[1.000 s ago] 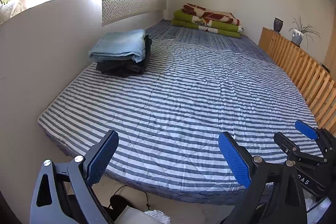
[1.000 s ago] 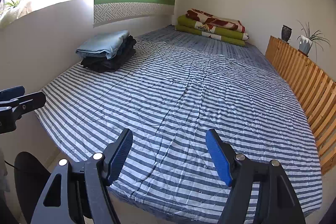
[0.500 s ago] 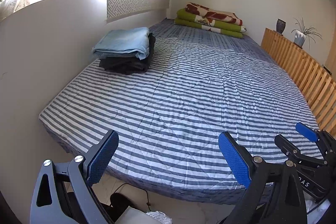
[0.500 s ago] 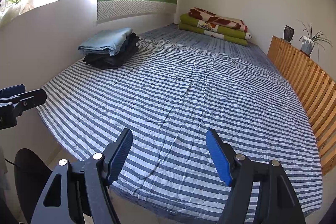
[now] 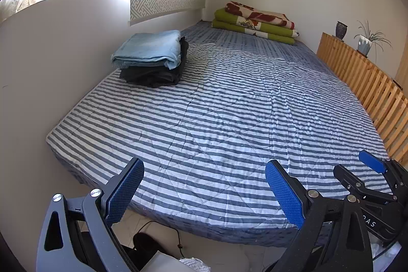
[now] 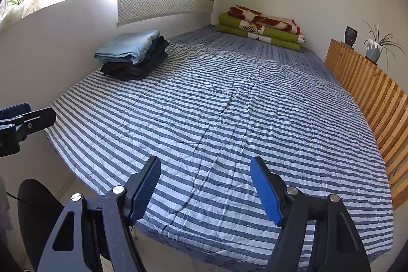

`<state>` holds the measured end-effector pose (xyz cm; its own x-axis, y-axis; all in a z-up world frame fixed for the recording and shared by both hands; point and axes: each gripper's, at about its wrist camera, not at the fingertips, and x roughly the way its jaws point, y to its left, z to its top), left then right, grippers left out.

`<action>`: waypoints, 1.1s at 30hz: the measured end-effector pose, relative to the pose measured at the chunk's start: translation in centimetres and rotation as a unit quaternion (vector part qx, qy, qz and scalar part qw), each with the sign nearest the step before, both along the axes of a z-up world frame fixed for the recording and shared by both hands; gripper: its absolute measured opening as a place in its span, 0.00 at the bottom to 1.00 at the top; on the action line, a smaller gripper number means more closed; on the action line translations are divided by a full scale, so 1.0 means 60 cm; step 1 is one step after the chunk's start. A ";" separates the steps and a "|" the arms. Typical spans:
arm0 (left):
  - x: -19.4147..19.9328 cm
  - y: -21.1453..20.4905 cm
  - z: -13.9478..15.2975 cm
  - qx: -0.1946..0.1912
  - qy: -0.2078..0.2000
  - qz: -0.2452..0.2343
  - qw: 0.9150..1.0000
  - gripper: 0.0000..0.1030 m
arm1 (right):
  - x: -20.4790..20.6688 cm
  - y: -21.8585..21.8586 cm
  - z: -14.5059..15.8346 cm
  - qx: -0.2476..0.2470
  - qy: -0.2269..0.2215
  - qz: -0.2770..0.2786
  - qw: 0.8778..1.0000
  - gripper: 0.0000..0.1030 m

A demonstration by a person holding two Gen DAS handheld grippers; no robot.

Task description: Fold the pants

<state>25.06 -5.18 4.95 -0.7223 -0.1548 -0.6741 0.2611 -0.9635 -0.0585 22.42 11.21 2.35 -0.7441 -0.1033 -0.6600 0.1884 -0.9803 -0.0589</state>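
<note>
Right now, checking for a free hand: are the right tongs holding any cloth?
No, the right tongs gape open with only the striped bedcover showing between them.

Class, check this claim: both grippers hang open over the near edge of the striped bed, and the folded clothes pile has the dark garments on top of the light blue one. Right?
Not quite. The light blue garment lies on top of the dark garments, as the left wrist view shows. Otherwise correct: the left gripper and right gripper hang open over the near edge of the striped bed.
</note>
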 end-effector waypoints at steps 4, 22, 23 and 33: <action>-0.001 -0.002 -0.001 0.001 0.000 0.001 1.000 0.95 | -0.001 -0.002 -0.003 0.001 -0.002 0.002 1.000 0.67; -0.016 0.007 -0.020 0.001 -0.008 0.002 1.000 0.95 | -0.007 -0.002 -0.017 0.002 -0.013 -0.001 1.000 0.67; -0.017 0.008 -0.022 0.001 -0.009 0.002 1.000 0.95 | -0.008 -0.002 -0.018 0.002 -0.014 -0.001 1.000 0.67; -0.039 0.015 -0.035 0.009 -0.018 -0.010 1.000 0.95 | -0.015 0.004 -0.023 0.003 -0.019 -0.013 1.000 0.67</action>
<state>22.73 -4.28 2.84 -0.7008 -0.1281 -0.7018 0.2434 -0.9677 -0.0664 21.51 11.47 0.97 -0.7212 -0.0812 -0.6880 0.1659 -0.9844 -0.0578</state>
